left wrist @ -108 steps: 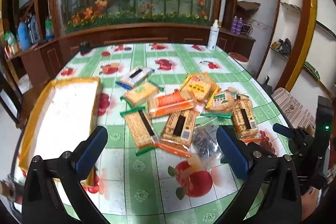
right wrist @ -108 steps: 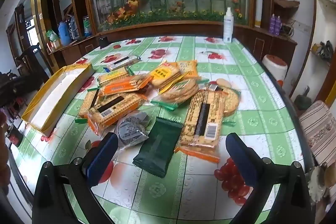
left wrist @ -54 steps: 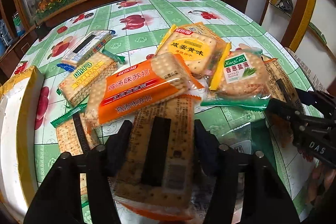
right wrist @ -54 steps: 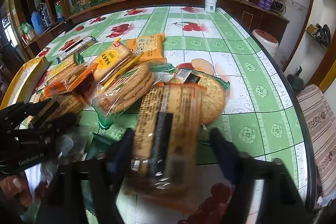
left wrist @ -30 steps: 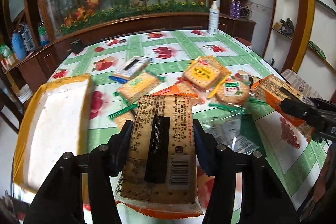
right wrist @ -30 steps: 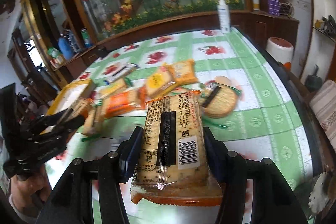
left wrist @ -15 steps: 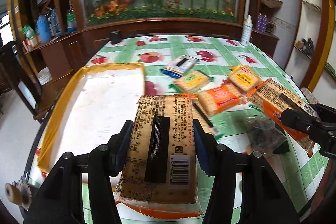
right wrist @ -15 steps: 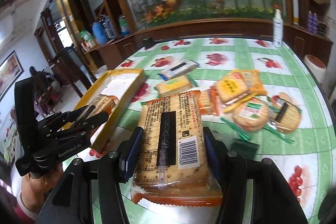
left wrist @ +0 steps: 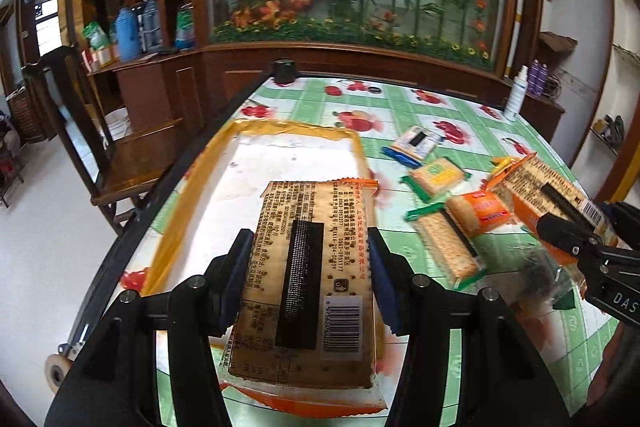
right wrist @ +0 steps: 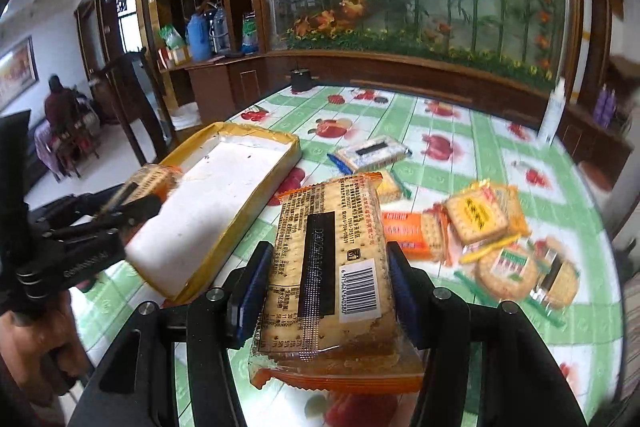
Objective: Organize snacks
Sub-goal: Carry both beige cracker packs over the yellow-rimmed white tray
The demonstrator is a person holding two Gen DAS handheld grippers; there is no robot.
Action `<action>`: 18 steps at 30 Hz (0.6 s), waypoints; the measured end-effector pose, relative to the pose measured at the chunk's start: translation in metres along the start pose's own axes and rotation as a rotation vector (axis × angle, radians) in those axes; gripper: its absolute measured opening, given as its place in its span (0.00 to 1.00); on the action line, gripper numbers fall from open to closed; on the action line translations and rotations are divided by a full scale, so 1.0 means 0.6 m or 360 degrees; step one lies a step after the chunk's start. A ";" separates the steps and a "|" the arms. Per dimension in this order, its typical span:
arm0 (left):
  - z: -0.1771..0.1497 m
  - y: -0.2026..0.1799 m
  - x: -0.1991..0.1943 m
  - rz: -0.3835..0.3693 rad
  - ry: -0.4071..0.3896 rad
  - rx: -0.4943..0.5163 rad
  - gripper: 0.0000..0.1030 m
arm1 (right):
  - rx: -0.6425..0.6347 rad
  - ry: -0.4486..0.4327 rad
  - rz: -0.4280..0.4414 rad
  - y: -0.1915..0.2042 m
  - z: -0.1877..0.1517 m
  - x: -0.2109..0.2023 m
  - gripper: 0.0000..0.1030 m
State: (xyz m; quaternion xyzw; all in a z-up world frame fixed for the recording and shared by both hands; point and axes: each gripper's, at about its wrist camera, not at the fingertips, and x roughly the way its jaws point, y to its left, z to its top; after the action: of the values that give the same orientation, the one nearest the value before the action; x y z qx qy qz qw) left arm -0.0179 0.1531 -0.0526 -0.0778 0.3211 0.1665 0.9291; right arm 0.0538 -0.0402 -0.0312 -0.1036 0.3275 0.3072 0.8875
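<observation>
The yellow-rimmed tray (left wrist: 188,183) sits at the table's edge, its white floor bare; just beyond its far right corner lie loose snack packs (left wrist: 440,175), with a heap of biscuit packets (right wrist: 480,223) farther from the tray on the fruit-print tablecloth (right wrist: 452,163), and a white spray bottle (left wrist: 514,95) stands well apart from the tray at the table's far rim. The left gripper (left wrist: 308,267) clamps a cracker pack (left wrist: 308,267) by its long sides, above the tray's near end. The right gripper (right wrist: 326,287) pinches a second cracker pack (right wrist: 326,263) the same way, beside the tray's right wall, over the cloth. A wooden chair (left wrist: 120,163) stands near the tray's outer side.
</observation>
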 end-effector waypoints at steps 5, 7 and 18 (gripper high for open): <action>-0.002 0.031 0.005 0.0048 0.0008 -0.0047 0.52 | -0.0117 -0.0019 -0.0080 0.038 0.017 0.017 0.55; -0.003 0.042 0.009 0.0068 0.0013 -0.0067 0.52 | -0.0157 -0.0022 -0.0088 0.053 0.020 0.025 0.55; -0.001 0.080 0.019 0.0127 0.0024 -0.0119 0.52 | -0.0301 -0.0021 -0.0097 0.111 0.033 0.061 0.55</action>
State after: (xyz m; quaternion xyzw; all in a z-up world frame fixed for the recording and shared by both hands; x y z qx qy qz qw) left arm -0.0273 0.2008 -0.0621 -0.1009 0.3243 0.2146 0.9157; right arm 0.0447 0.0376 -0.0385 -0.1949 0.2878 0.3104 0.8848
